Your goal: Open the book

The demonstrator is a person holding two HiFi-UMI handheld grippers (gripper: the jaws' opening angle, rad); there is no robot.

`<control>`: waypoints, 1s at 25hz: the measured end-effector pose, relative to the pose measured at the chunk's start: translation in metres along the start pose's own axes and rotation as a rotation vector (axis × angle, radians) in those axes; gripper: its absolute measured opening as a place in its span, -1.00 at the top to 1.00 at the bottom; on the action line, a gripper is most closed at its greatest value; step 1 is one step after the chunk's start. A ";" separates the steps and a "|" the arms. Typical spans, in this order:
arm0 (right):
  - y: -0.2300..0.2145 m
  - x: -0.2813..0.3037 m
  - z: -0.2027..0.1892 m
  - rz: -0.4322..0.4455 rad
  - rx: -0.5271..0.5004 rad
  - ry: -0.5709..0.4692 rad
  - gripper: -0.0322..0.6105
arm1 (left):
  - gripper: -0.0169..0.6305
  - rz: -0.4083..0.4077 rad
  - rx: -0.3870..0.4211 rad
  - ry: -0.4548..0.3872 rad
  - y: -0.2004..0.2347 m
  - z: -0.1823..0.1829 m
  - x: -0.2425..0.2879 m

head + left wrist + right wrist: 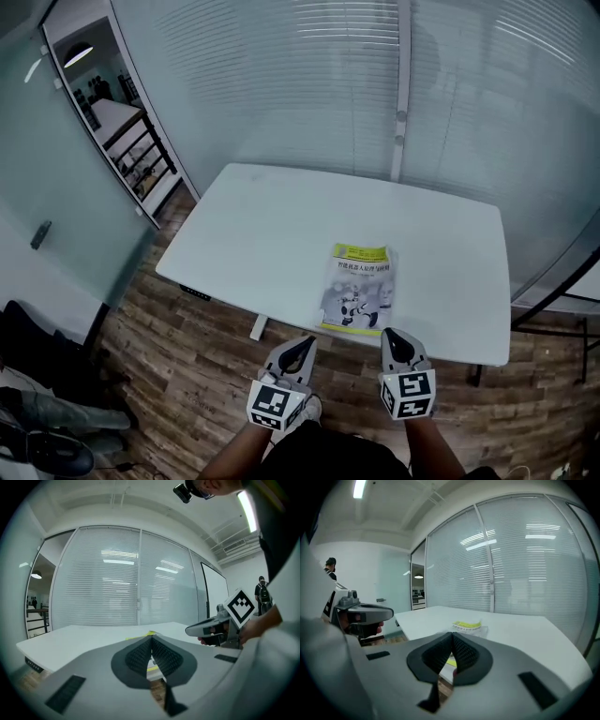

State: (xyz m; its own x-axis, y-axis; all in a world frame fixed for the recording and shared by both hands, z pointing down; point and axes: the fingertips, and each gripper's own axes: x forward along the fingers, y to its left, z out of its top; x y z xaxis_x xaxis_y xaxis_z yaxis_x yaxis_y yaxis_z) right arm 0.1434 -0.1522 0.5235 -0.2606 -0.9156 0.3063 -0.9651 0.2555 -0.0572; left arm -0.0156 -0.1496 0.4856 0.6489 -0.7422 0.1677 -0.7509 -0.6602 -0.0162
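Note:
A closed book [358, 289] with a yellow top band and a white cover picture lies flat near the front edge of the white table [281, 234]. Both grippers hover over the wooden floor just short of that edge. My left gripper [303, 348] is below and left of the book, its jaws shut with nothing between them. My right gripper [392, 339] is just below the book's near right corner, also shut and empty. In the left gripper view the book [149, 634] peeks over the closed left gripper [151, 637]. In the right gripper view the book [468, 626] lies beyond the right gripper [452, 635].
Glass walls with blinds [375, 84] stand behind the table. A doorway [112, 122] opens at the far left. Dark bags and shoes [47, 412] lie on the wooden floor at the lower left. A person [260, 592] stands far off on the right in the left gripper view.

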 end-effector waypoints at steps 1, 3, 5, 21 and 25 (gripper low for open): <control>-0.001 0.006 -0.003 -0.017 0.003 0.016 0.88 | 0.91 -0.014 -0.004 0.002 0.004 -0.002 0.004; -0.005 0.018 -0.010 -0.056 0.017 0.052 0.88 | 0.91 -0.042 -0.018 0.008 0.012 -0.007 0.015; -0.011 0.032 -0.015 -0.092 0.038 0.084 0.87 | 0.91 -0.066 -0.026 0.013 0.023 -0.010 0.026; -0.045 0.071 -0.078 -0.314 0.216 0.399 0.24 | 0.91 -0.241 -0.018 0.029 0.072 -0.027 0.062; -0.045 0.071 -0.082 -0.283 0.292 0.429 0.27 | 0.91 -0.263 -0.026 0.036 0.071 -0.033 0.065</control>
State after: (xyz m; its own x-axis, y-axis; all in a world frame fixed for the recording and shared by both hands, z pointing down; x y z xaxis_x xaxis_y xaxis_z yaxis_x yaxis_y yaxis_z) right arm 0.1703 -0.2031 0.6257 -0.0168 -0.7125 0.7015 -0.9787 -0.1319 -0.1575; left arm -0.0308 -0.2403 0.5283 0.8178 -0.5404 0.1981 -0.5601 -0.8264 0.0577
